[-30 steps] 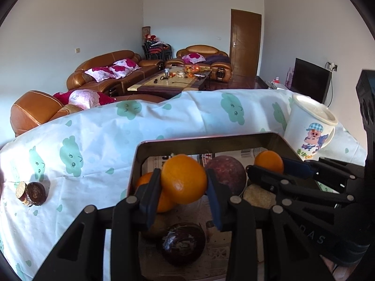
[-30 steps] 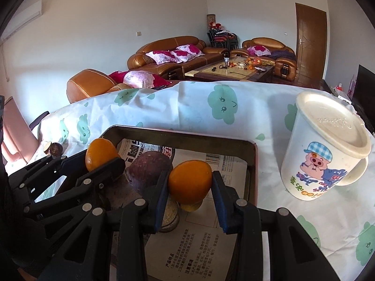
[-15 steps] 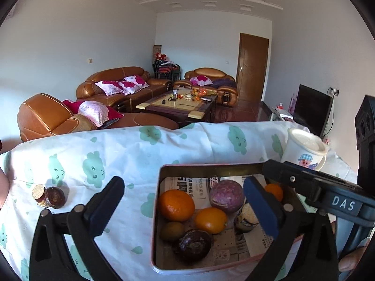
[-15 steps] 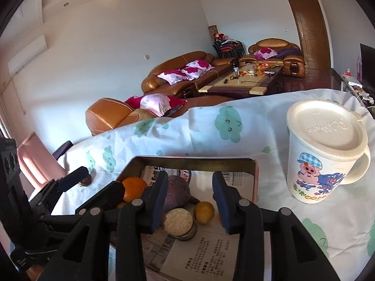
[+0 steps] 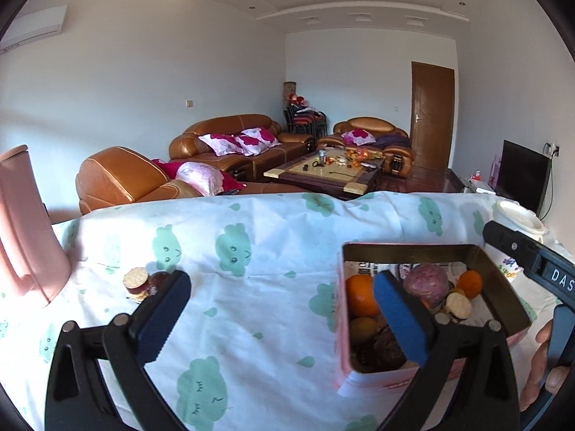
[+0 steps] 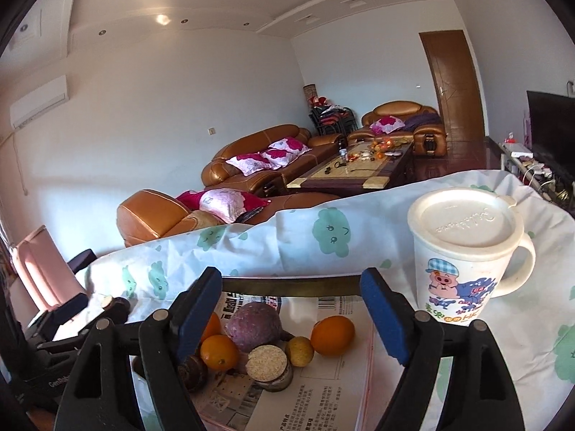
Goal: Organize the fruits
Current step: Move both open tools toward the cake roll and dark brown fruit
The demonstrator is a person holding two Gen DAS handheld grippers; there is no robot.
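Oranges (image 6: 332, 334) lie in the tin (image 5: 503, 280); only the right view shows the mug's pig picture (image 6: 463, 276). Left tongs (image 5: 280, 309) gape empty; right tongs (image 6: 289, 310) are opening, empty.

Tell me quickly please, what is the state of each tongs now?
Left tongs: open wide, holding nothing.
Right tongs: opening, nothing between the jaws; the oranges lie in the tin.

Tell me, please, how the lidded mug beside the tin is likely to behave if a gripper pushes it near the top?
The mug looks tall with a narrower base, so it may tip. The crumpled cloth gives uneven footing, probably adding wobble. Its loose-looking lid might slide off.
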